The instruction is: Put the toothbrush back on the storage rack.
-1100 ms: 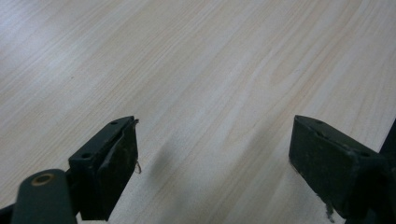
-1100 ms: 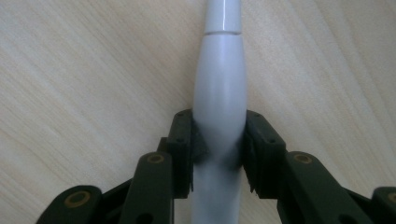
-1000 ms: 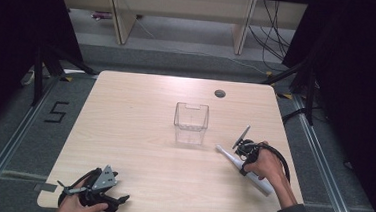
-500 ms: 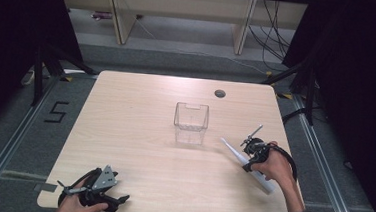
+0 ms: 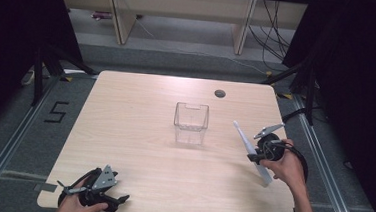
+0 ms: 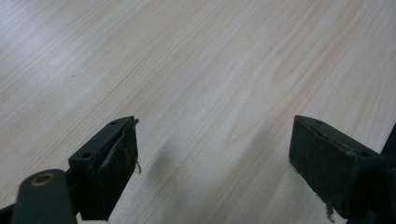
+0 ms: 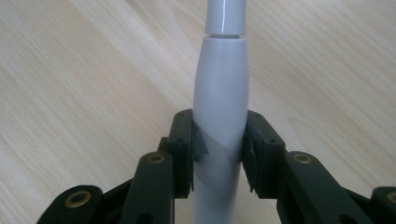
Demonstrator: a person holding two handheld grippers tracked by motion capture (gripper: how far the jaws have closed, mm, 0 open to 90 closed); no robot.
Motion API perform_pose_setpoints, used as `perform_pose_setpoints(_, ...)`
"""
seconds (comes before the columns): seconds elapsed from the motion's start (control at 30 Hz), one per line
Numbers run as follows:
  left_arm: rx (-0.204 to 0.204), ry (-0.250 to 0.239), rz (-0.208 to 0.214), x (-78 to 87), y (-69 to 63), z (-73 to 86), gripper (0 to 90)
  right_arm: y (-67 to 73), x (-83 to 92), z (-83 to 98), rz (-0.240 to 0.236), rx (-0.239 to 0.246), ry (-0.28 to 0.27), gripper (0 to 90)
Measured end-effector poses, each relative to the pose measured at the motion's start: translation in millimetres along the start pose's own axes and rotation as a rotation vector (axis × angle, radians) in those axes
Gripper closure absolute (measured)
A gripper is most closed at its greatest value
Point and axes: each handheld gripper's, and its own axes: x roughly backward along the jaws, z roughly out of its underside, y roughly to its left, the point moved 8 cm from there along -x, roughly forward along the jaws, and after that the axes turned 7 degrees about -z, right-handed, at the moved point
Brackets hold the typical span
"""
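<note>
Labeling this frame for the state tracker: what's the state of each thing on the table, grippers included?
Clear plastic container: upright, open top, looks empty, untouched at mid-table.
White stick-shaped object: clamped between the right gripper's jaws, slanted, tip toward the container.
Right gripper: shut on the white object, raised off the table's right side.
Left gripper: jaws open, nothing between them, at the near left edge.
Table: light wood.

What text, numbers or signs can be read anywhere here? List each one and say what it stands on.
"5": dark figure marked on the grey floor left of the table.
No lettering can be read on the clear container, on the grey-white stick clamped in the right gripper, on the left gripper, or on the tabletop.
</note>
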Motion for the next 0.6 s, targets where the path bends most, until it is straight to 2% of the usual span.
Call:
perform_pose_setpoints(0.03, 0.0, 0.0, 0.0, 0.0, 0.0, 0.0, 15.1, 0.0, 0.0, 0.0, 0.0, 0.0, 0.0, 67.2)
perform_pose_setpoints(0.07, 0.004, -0.001, -0.001, 0.0, -0.2, -0.1, 15.1, -1.1, 3.6, -4.2, 0.025, -0.014, -0.041, 67.2)
perform_pose_setpoints(0.1, 0.004, -0.001, -0.001, 0.0, -0.2, -0.1, 15.1, -1.1, 3.6, -4.2, 0.025, -0.014, -0.041, 67.2)
perform_pose_setpoints(0.17, 0.006, -0.001, 0.0, 0.1, -0.3, -0.1, 15.1, 0.8, 6.4, -9.6, 0.019, -0.002, -0.089, 67.2)
perform_pose_setpoints(0.2, 0.005, -0.001, -0.001, 0.2, -0.2, -0.1, 15.1, -1.4, 8.1, -12.8, 0.027, 0.022, -0.112, 67.2)
perform_pose_setpoints(0.23, 0.007, -0.002, 0.0, 0.2, -0.4, -0.1, 15.1, 0.2, 10.1, -17.4, 0.033, 0.02, -0.156, 67.2)
perform_pose_setpoints(0.27, -0.006, -0.004, -0.002, 0.4, 0.6, -0.4, 15.1, 0.2, 10.1, -17.4, 0.033, 0.02, -0.156, 67.2)
perform_pose_setpoints(0.3, 0.002, -0.002, -0.001, 0.2, 0.0, -0.2, 15.1, 2.4, 12.2, -21.4, 0.014, 0.003, -0.183, 67.1)
perform_pose_setpoints(0.37, 0.007, -0.002, 0.0, 0.2, -0.5, -0.1, 15.1, 2.6, 12.5, -25.8, 0.006, 0.001, -0.218, 67.2)
perform_pose_setpoints(0.4, 0.007, -0.002, 0.0, 0.2, -0.5, -0.1, 15.1, 2.6, 12.5, -25.8, 0.006, 0.001, -0.218, 67.2)
perform_pose_setpoints(0.43, -0.006, -0.004, -0.003, 0.4, 0.6, -0.5, 15.1, -0.9, 11.3, -30.6, 0.017, 0.044, -0.254, 67.1)
perform_pose_setpoints(0.47, -0.004, -0.003, -0.003, 0.3, 0.4, -0.4, 15.1, -1.3, 12.1, -32.9, 0.022, 0.031, -0.278, 67.2)
perform_pose_setpoints(0.6, 0.007, -0.002, 0.0, 0.2, -0.5, -0.1, 15.1, -1.9, 14.5, -37.5, 0.007, 0.01, -0.306, 67.1)
